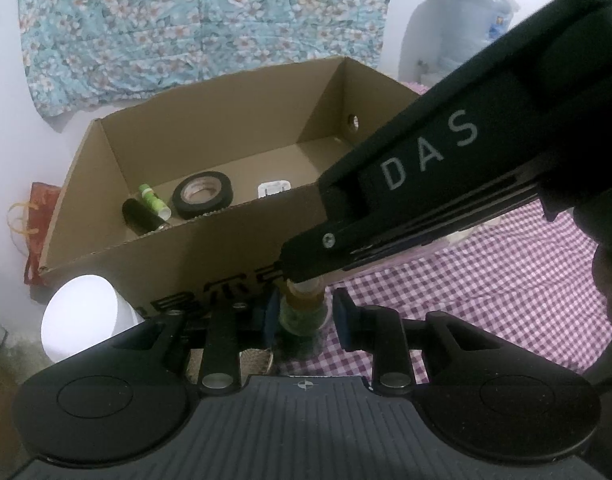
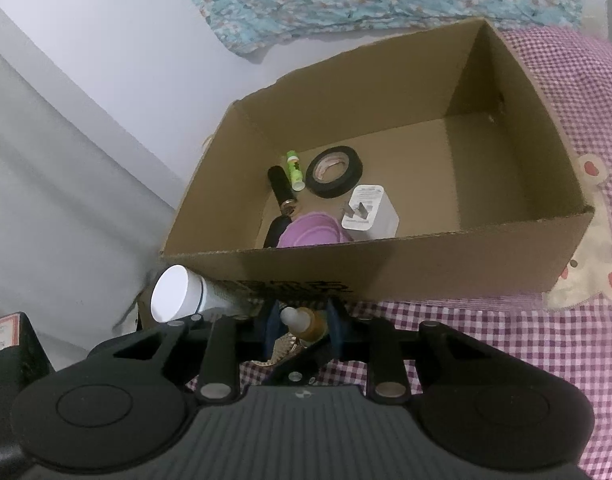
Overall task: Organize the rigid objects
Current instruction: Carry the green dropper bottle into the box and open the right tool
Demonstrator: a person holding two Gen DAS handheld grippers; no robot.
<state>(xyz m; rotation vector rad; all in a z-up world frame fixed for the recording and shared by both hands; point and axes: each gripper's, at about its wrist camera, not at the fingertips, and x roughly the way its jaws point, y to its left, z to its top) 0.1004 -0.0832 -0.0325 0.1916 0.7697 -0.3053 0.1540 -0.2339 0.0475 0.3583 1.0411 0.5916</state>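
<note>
A small amber bottle (image 1: pixel 301 312) with a white cap stands in front of an open cardboard box (image 1: pixel 233 248). My left gripper (image 1: pixel 306 314) is open, its blue pads either side of the bottle with gaps. My right gripper (image 2: pixel 303 324) is shut on the same bottle (image 2: pixel 306 322) from above; its black body crosses the left wrist view (image 1: pixel 426 184). The box (image 2: pixel 386 268) holds a black tape roll (image 2: pixel 334 177), a green tube (image 2: pixel 293 170), a black cylinder (image 2: pixel 281 186), a white charger (image 2: pixel 370 212) and a purple object (image 2: pixel 312 232).
A white cylinder (image 2: pixel 177 298) lies at the box's front left corner; it also shows in the left wrist view (image 1: pixel 81 316). The purple checked cloth (image 2: pixel 506 344) covers the surface. A floral cloth (image 1: pixel 185 20) hangs behind. A red bag (image 1: pixel 35 216) is left of the box.
</note>
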